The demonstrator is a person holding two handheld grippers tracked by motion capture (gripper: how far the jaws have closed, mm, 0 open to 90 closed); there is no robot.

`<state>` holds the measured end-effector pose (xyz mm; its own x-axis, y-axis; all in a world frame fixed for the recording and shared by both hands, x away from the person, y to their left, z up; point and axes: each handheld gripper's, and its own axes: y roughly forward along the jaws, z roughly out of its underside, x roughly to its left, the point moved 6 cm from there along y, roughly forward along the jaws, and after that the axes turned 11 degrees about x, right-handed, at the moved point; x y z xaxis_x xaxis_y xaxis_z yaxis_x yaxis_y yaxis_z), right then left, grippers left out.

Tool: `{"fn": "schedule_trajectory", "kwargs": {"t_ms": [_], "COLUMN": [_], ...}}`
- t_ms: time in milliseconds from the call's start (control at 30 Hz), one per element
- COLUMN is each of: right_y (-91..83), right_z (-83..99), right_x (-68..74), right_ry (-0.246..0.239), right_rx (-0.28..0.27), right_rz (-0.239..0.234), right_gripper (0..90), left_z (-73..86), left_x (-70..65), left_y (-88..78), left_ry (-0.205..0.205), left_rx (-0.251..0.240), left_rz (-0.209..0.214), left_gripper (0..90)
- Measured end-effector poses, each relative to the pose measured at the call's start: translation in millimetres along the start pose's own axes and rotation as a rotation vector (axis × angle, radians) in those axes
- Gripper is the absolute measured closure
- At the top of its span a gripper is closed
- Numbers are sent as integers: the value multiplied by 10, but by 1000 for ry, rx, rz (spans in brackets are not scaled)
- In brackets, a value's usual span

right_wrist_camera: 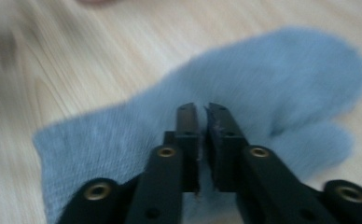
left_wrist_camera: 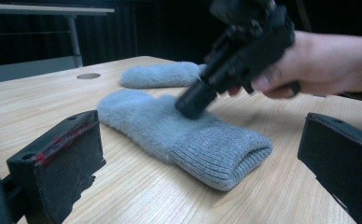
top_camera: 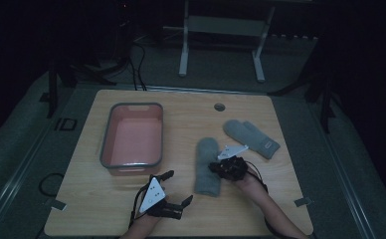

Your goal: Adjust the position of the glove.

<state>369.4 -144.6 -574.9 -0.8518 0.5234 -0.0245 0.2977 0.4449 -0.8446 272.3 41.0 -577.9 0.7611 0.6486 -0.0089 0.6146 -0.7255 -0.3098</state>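
The right claw (right_wrist_camera: 202,116) has its jaws nearly together, pinching the fabric at the middle of the near mitten (top_camera: 207,167). The left claw (top_camera: 177,186) stands wide open and empty, near the table's (top_camera: 260,104) front edge. The mitten looks soft, light and limp; a pinch at the ribbed cuff should serve best. Count: two grey mittens, the second (top_camera: 250,137) far right; one pink bin (top_camera: 132,137) at left.

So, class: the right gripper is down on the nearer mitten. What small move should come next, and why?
Probably a short lift. The right gripper looks nearly shut on the near mitten, which lies flat on the table; raising it would show whether the fabric is truly caught. The left gripper is open, near the bin.
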Motion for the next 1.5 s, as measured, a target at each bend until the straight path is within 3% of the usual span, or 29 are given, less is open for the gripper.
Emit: {"fn": "schedule_trajectory", "kwargs": {"t_ms": [67, 300, 367, 433, 600, 833, 1033, 1200, 1333, 1433, 1500], "right_y": [53, 79, 83, 103, 143, 210, 157, -71, -247, -377, -450], "right_z": [68, 118, 115, 96, 40, -46, -41, -50, 34, 116, 177], "right_x": [26, -85, -106, -169, -284, -334, -339, -406, -594, -778, -881], "right_ry": [-6, -3, -15, -59, -68, -46, -14, 3, 38, 99, 125], "right_rx": [26, 30, 30, 22, 24, 13, -17, -90, -105, -113, -111], "right_rz": [33, 28, 29, 10, 8, 0, -20, 9, 46, 84, 77], "right_gripper": [900, 900, 900, 900, 900, 900, 899, 755, 651, 539, 522], "left_z": [0, 0, 0, 0, -1, 0, 0, 0, 0, 0, 0], "left_x": [1, 3, 4, 6, 6, 6, 8, 8, 6, 10, 8], "left_y": [0, 0, 0, 1, 1, 0, 0, -1, -1, -1, -1], "left_ry": [0, -3, -3, -5, -6, -4, -6, -6, -4, -8, -6], "left_rx": [0, 1, 1, 0, 0, 0, -1, -1, 0, 0, 0], "left_rz": [-1, -2, -2, -2, -2, -1, -1, 0, -1, -1, -1], "left_gripper": [3, 3, 3, 3, 3, 3, 3, 3, 3, 3, 3]}}
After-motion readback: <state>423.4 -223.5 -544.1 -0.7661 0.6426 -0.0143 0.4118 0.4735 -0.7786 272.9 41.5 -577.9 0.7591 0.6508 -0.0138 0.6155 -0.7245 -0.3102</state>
